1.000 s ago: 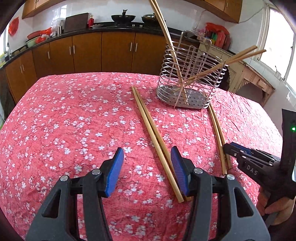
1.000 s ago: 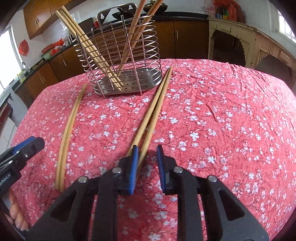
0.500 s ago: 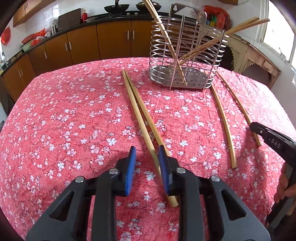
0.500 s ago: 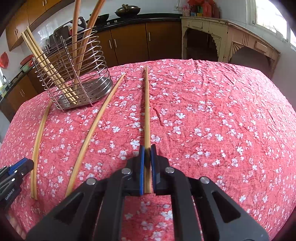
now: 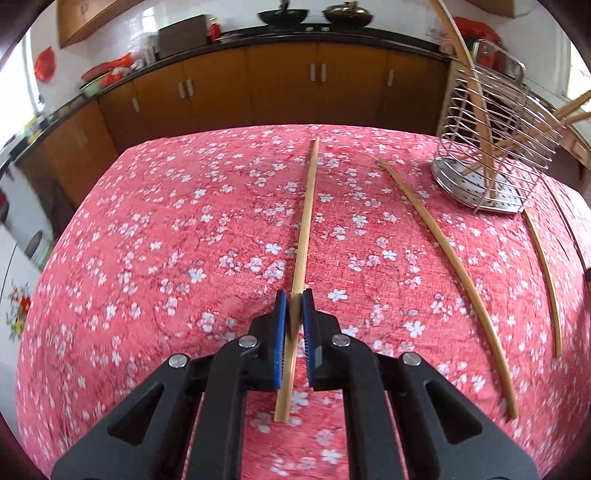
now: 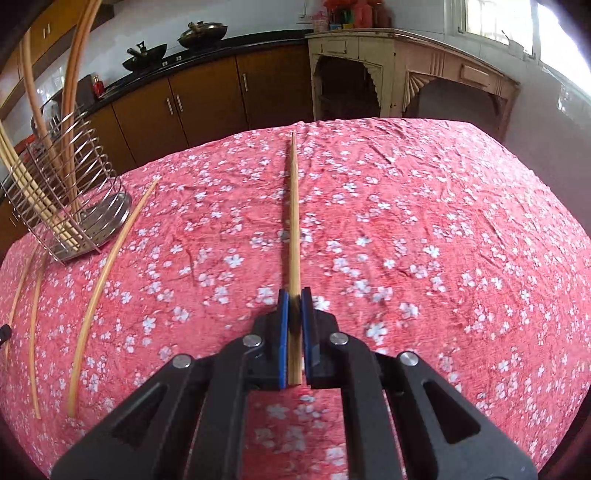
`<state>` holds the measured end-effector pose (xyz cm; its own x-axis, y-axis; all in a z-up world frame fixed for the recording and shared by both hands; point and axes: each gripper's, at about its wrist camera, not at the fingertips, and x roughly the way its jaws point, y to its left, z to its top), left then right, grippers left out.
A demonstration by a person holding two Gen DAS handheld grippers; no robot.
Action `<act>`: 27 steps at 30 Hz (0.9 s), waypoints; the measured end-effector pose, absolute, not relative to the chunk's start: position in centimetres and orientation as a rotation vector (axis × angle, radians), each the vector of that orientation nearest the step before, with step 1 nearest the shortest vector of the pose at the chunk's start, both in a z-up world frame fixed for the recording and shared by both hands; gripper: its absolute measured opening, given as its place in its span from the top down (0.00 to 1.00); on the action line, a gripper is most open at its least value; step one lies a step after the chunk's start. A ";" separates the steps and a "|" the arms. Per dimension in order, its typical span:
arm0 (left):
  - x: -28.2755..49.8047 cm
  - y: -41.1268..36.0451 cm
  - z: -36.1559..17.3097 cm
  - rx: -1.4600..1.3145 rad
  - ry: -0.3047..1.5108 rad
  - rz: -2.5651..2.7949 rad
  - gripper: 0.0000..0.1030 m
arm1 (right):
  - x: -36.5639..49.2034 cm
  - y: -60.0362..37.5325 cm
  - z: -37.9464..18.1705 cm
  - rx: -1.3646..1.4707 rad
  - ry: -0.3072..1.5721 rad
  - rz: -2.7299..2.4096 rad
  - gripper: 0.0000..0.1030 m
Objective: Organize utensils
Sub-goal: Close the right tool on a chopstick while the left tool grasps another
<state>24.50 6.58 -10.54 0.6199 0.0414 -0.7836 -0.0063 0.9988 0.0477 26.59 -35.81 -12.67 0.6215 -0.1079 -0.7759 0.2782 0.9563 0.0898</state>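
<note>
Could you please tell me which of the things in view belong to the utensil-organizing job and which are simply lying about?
Part of the job:
- chopstick held in the left gripper
- chopstick held in the right gripper
- loose chopsticks on the tablecloth
- wire utensil holder

Just lying about:
- woks on the counter
- red bottle
- cream sideboard
</note>
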 end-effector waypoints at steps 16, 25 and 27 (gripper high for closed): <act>24.7 7.6 -10.5 -0.036 0.896 -0.027 0.87 | 26.5 -35.7 -12.9 0.206 0.875 -0.225 0.92; 21.4 7.7 -10.6 0.037 0.903 -0.051 0.87 | 23.8 -34.7 -12.7 0.140 0.887 -0.190 0.90; 20.8 7.4 -10.6 0.056 0.903 -0.059 0.87 | 23.3 -34.6 -12.7 0.141 0.887 -0.188 0.90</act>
<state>20.76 7.38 -10.62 0.6178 -0.0277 -0.7859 0.0746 0.9969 0.0235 23.28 -34.62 -12.71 0.6169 -0.1048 -0.7800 0.2210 0.9743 0.0439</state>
